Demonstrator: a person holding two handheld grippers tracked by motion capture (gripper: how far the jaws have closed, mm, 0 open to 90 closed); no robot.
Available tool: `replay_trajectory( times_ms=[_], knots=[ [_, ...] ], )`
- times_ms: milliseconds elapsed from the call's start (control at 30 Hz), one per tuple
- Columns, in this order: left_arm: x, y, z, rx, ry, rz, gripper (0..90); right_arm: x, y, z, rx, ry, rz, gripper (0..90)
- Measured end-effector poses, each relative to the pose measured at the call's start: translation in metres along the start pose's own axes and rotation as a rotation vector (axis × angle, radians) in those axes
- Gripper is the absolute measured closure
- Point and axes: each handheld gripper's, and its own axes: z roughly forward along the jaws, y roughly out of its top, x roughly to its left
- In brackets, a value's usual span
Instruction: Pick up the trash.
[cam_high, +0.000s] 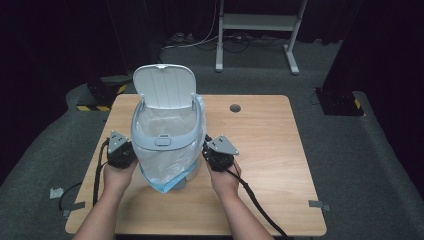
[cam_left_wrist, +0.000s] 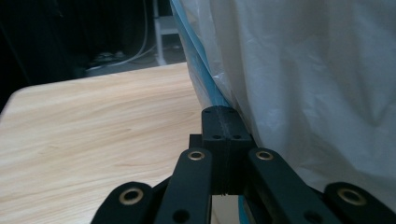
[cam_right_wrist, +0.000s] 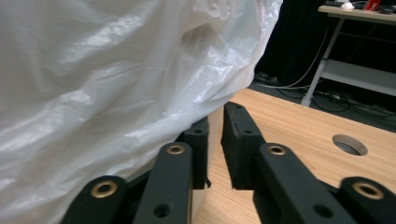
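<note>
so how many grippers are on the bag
2. The left gripper is at the bag's left side, jaws shut against its edge. The right gripper is at its right side, jaws slightly apart beside the plastic; contact there is unclear.

A wooden table (cam_high: 270, 165) stands before a metal frame (cam_high: 260, 22).

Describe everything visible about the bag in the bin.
The bag is thin, translucent white plastic, crinkled, with a blue edge. It lines the bin, whose lid stands open, and is folded out over the rim, draping down the outside to a point near the table. The left claw is shut at its blue edge; the right claw, slightly parted, sits against it.
</note>
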Motion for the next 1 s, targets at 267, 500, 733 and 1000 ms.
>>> replay_trajectory(
  times_ms=[267,500,733,1000],
  knots=[
    [-0.021,-0.002,-0.002,-0.014,-0.014,0.040,89.9,-0.006,-0.007,-0.014,-0.008,0.007,-0.007,89.9],
    [-0.053,-0.004,-0.008,-0.039,-0.056,0.067,89.9,-0.020,-0.019,-0.041,-0.016,-0.022,-0.026,89.9],
    [-0.091,-0.008,-0.008,-0.053,-0.119,0.111,89.9,-0.048,-0.028,-0.065,-0.018,-0.089,0.009,90.0],
    [-0.090,-0.005,0.003,-0.080,-0.085,0.079,89.7,-0.067,-0.028,-0.075,-0.009,-0.110,0.007,77.4]
  ],
)
